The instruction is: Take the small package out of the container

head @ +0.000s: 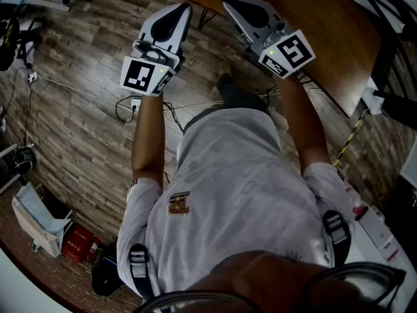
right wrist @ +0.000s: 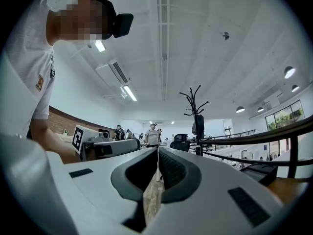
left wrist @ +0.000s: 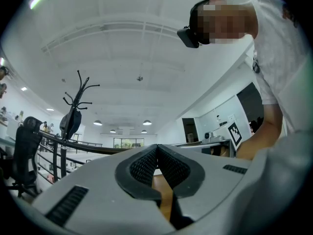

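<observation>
Clenched and empty, left claw (head: 184, 8) and right claw (head: 229, 5) point side by side toward a wooden table (head: 313, 25), no container or small package visible ahead of either, so the removal looks wholly undone.

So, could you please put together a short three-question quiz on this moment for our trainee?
1. True or false: the left gripper is holding something between its jaws.
2. Multiple choice: the jaws of the right gripper are A) wide apart, B) closed together with nothing between them, C) clamped on a cable.
3. Fill in: in the head view, the right gripper lies over a wooden ____.

Key
1. False: its jaws meet with nothing between them.
2. B.
3. table.
</observation>
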`<state>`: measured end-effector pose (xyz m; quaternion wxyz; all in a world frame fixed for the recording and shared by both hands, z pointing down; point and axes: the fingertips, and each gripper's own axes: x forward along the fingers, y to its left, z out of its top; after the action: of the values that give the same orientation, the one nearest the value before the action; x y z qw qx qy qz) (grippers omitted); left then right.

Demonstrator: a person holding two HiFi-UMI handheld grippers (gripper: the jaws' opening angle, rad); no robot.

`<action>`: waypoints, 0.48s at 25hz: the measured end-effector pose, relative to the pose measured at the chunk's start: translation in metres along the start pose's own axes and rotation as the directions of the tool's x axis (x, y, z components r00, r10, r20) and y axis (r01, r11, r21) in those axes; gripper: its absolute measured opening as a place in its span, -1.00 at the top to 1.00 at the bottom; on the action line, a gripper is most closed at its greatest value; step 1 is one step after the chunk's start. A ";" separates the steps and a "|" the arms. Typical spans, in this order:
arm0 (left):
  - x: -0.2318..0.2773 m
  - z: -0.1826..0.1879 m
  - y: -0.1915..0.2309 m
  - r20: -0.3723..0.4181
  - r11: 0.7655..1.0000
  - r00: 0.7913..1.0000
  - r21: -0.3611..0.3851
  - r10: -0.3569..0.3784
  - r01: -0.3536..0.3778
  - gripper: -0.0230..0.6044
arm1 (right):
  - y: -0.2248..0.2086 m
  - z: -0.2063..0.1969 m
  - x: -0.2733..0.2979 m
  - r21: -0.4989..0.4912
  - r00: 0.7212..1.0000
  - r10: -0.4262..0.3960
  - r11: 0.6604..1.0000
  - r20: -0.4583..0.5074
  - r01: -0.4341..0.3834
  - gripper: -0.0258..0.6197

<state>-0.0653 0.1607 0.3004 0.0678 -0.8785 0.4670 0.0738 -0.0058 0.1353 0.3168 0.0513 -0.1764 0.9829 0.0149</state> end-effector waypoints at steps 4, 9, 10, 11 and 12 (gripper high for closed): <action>0.042 -0.011 0.036 -0.001 1.000 1.000 0.004 0.014 -0.014 0.87 | -0.052 -0.005 0.024 -0.001 1.000 0.009 1.000 -0.006 -0.009 0.82; 0.100 -0.029 0.089 -0.008 0.999 0.999 -0.003 0.036 -0.036 0.87 | -0.121 -0.015 0.060 -0.023 0.999 0.022 0.999 -0.032 -0.023 0.82; 0.112 -0.034 0.100 -0.013 0.999 0.999 -0.004 0.039 -0.039 0.87 | -0.135 -0.018 0.068 -0.033 0.999 0.023 0.999 -0.040 -0.024 0.82; 0.125 -0.039 0.110 -0.018 0.999 0.999 -0.006 0.042 -0.042 0.87 | -0.150 -0.021 0.075 -0.042 0.999 0.022 0.999 -0.049 -0.024 0.82; 0.138 -0.044 0.119 -0.022 0.999 0.999 -0.007 0.044 -0.044 0.87 | -0.164 -0.024 0.080 -0.050 0.998 0.021 0.998 -0.058 -0.024 0.82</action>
<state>-0.0845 -0.0256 0.3111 0.0578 -0.8690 0.4868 0.0671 -0.0256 -0.0477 0.3300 0.0185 -0.1671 0.9851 0.0355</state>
